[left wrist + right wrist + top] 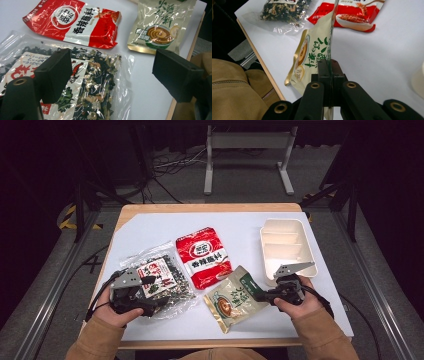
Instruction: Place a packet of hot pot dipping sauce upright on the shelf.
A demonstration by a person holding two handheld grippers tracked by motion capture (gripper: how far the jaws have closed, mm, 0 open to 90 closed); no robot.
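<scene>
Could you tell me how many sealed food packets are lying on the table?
3: a clear packet of dark dried bits at the left gripper, a red packet in the middle, and a beige-green packet clamped by the right gripper.

This looked like a recording lab or test studio, not a home: a wooden table [210, 208] under a white sheet stood on grey carpet, hemmed in by black curtains and metal frame rails [55, 285]. Loose cables [170, 165] trailed across the floor beside a grey stand [248, 150], and yellow-black hazard tape [67, 222] marked the floor
</scene>
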